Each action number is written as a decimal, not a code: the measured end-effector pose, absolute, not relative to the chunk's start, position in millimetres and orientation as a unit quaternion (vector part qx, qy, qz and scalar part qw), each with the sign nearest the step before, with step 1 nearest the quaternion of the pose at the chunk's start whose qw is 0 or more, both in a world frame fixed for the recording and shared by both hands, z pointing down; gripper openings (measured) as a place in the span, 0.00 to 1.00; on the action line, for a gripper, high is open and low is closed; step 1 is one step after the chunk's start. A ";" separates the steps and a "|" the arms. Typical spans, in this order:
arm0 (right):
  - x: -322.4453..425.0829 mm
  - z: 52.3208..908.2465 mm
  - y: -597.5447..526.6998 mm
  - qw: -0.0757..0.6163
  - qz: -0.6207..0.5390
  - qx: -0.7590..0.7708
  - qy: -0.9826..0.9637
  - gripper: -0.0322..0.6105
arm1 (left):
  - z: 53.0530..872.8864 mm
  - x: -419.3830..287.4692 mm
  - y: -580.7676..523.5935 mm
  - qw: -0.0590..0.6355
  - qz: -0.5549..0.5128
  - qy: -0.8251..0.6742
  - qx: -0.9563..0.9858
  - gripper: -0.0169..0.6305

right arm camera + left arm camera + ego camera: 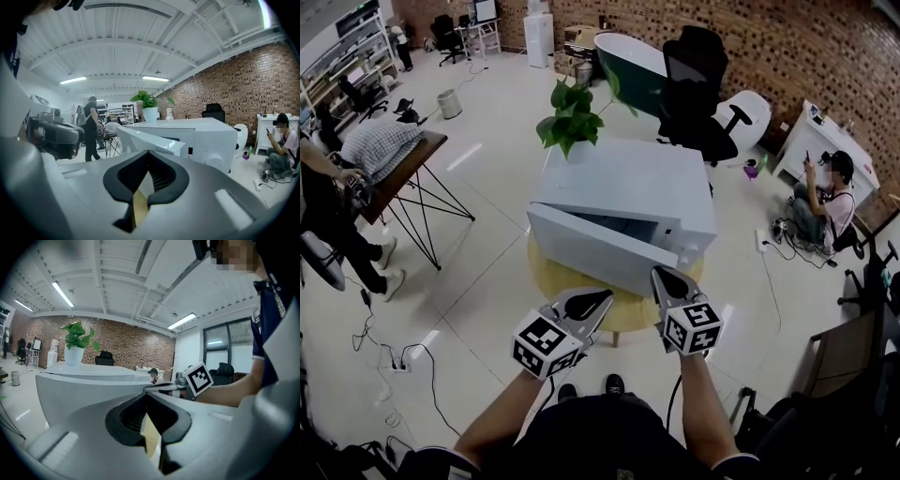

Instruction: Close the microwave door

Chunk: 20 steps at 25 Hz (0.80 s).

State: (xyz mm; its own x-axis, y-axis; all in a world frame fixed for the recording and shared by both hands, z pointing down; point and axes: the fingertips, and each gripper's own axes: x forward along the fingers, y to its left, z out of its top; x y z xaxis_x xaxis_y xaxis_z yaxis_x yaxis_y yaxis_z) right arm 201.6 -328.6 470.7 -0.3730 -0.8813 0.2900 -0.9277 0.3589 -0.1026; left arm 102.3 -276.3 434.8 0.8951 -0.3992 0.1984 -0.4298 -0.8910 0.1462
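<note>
On the round wooden table (546,281) stands the white microwave (647,187), its door (600,251) ajar and hiding most of the inside. Just before the door hover the left gripper (602,300) and right gripper (662,276), each with jaws pressed together on nothing. Whether either touches the door is hard to tell.
</note>
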 end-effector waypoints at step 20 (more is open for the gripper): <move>243.9 479.4 -390.3 0.123 0.108 0.588 -0.792 0.05 | 427.2 95.6 -298.8 0.089 0.074 -0.259 0.959 0.03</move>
State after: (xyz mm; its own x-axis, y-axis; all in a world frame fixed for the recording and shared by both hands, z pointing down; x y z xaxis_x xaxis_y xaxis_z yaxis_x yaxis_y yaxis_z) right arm 243.9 -390.3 479.4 -0.2785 -0.9051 0.3214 -0.9581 0.2852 -0.0270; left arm 95.6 -298.8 427.2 0.8551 -0.4830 0.1882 -0.5095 -0.8501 0.1332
